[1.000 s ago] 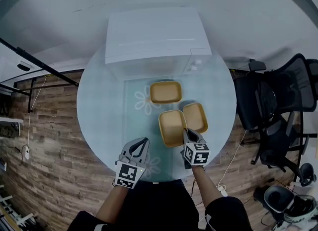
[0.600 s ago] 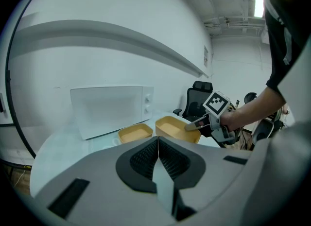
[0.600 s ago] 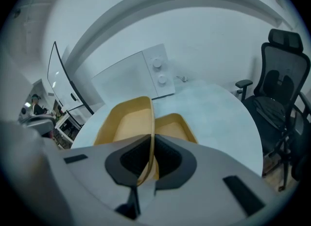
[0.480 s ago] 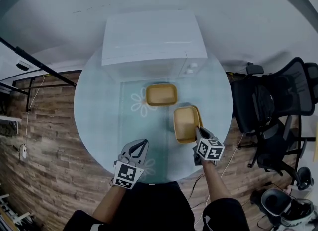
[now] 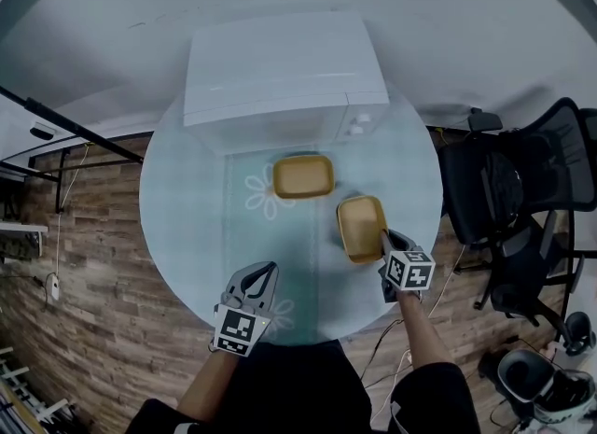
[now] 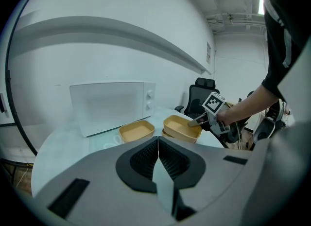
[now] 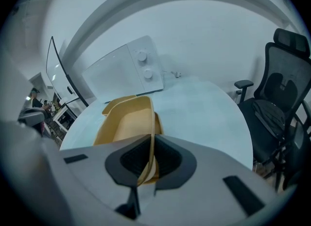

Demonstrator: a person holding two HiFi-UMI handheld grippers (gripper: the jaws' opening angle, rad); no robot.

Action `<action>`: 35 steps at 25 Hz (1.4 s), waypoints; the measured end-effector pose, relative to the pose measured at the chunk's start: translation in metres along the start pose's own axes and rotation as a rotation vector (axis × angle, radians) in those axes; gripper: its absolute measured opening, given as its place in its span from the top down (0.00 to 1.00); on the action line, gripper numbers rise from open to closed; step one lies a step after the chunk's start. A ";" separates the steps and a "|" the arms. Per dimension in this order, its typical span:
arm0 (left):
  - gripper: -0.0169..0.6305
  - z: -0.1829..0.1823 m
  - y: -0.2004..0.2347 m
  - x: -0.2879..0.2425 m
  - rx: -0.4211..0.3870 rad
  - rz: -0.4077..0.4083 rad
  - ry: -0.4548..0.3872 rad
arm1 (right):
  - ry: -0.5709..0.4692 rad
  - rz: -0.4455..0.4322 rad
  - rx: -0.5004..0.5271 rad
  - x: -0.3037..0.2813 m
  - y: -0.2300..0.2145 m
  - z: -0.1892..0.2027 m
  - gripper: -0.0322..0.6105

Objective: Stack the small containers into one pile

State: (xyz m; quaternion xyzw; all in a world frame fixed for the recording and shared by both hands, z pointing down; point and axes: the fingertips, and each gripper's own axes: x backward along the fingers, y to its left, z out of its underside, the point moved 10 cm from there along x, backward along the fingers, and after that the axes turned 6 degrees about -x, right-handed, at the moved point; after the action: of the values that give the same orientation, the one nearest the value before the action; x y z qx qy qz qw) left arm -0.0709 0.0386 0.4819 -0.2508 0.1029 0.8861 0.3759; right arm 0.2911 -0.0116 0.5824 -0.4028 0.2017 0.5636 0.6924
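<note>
Right gripper [image 5: 385, 237], pinching top container's [image 5: 361, 227] rim, is settling it onto lower container [image 6: 165, 133], best keeping corners aligned and level; left gripper [image 5: 264, 274] idling, jaws together.

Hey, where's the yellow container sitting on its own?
Head view: the lone container sits mid-table, just in front of the microwave, up-left of the held container in the right tongs.

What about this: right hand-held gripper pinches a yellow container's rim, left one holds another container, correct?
No. The left hand-held gripper is shut on nothing, as the left gripper view shows; the right hand-held gripper does pinch the rim of the yellow container.
</note>
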 end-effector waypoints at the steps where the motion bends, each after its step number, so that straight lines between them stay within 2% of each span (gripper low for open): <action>1: 0.95 0.000 0.000 -0.001 0.000 0.001 0.003 | 0.008 -0.003 0.003 -0.002 -0.001 0.000 0.89; 16: 0.95 -0.001 -0.002 -0.022 0.006 0.010 0.030 | 0.056 0.004 0.030 -0.023 -0.013 0.000 0.90; 21: 0.95 -0.001 -0.002 -0.023 0.009 0.005 0.034 | 0.022 0.012 0.016 -0.026 -0.014 0.003 0.90; 31: 0.95 0.000 0.001 -0.026 0.014 0.004 0.038 | -0.067 0.083 0.009 -0.029 -0.009 0.012 0.90; 35: 0.95 0.000 0.002 -0.026 0.014 0.006 0.039 | -0.077 0.107 0.071 -0.029 -0.006 0.013 0.90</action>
State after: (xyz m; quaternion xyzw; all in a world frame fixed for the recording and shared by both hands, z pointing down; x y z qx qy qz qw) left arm -0.0568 0.0214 0.4953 -0.2650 0.1172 0.8814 0.3731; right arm 0.2864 -0.0196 0.6133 -0.3445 0.2160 0.6074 0.6824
